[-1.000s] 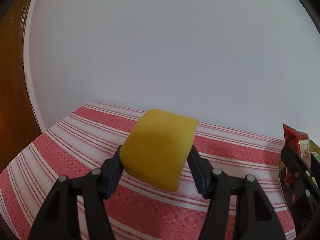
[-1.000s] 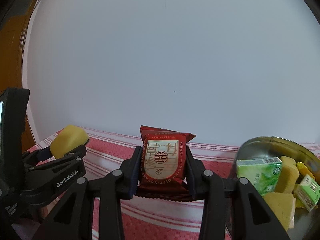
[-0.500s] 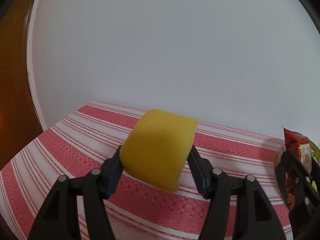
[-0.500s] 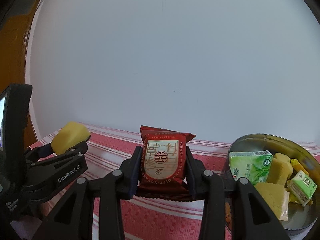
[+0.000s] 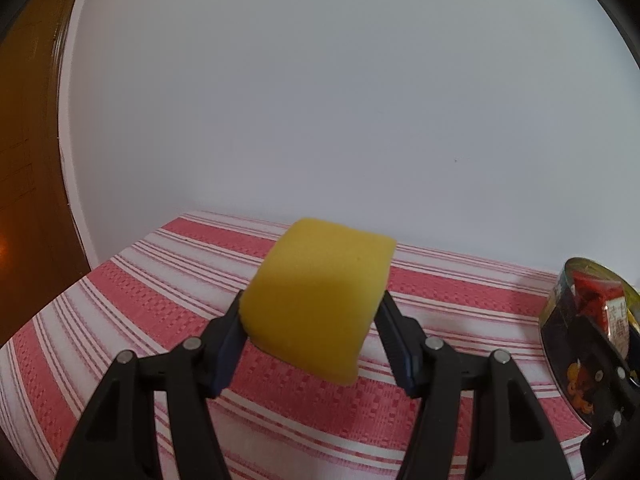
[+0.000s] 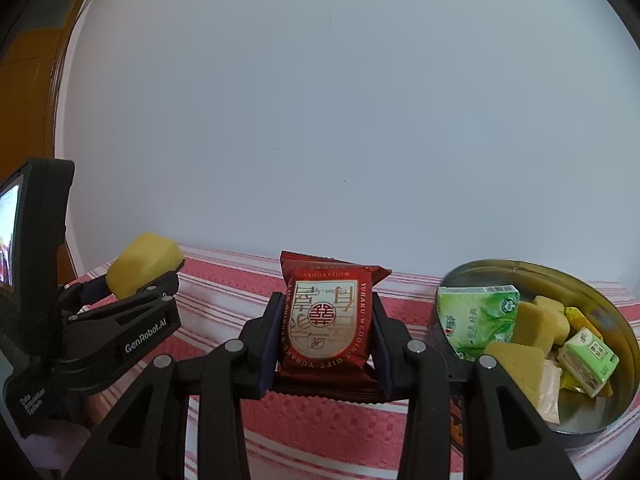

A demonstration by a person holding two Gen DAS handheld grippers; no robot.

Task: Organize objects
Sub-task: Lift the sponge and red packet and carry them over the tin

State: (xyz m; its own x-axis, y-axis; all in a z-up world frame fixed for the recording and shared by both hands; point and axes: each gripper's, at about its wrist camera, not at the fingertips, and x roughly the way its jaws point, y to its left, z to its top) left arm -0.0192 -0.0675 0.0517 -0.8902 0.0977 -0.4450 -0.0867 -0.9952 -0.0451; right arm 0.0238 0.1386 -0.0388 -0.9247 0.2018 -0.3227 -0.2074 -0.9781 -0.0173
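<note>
Striped tablecloth below left claw pinching yellow sponge, right claw pinching red packet.

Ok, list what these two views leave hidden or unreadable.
- Round tin: in the right wrist view its near wall sits behind the right gripper; in the left wrist view the frame edge cuts it.
- Red packet: its lower edge is covered by the fingers.
- Yellow sponge: its underside faces away.
- Green cartons: print too small to read.
</note>
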